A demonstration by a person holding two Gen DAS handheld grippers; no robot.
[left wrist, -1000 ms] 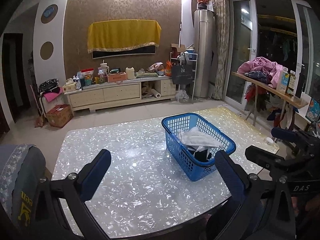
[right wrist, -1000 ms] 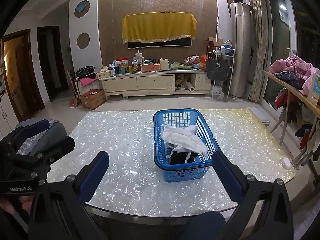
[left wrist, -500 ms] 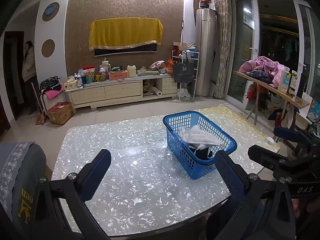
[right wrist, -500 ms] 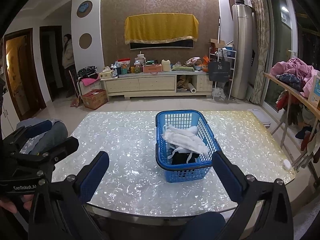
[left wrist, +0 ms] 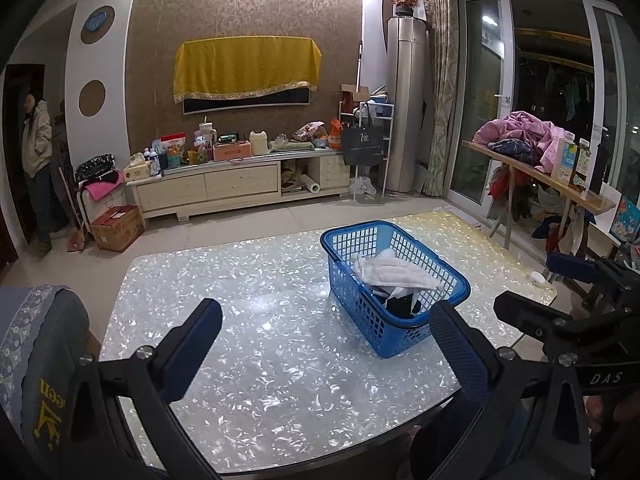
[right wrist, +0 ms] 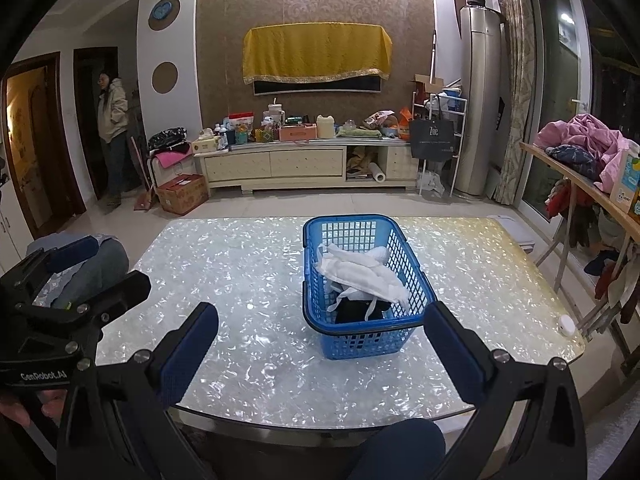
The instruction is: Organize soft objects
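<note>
One blue basket (right wrist: 362,284) of perforated plastic sits on the pearl-patterned table (right wrist: 248,280), at centre frame in the right wrist view and right of centre in the left wrist view (left wrist: 394,286). It holds white cloths (right wrist: 360,272) piled loosely, with a black item (right wrist: 352,312) beneath them at the near end. The basket is rectangular; in the right wrist view its long axis runs from lower centre toward upper centre, slightly skewed to the left at the far end. The black item is mostly covered and cannot be identified. The left gripper (left wrist: 326,338) fills the bottom of its own frame, fingers spread wide and empty above the near table edge. The right gripper (right wrist: 320,340) stands likewise parted, holding nothing; its right finger overlaps the basket's near right corner in the picture. A small white round object (right wrist: 567,325) lies near the table's right edge, too small to identify. A person (right wrist: 112,128) stands in the doorway at upper left.
</note>
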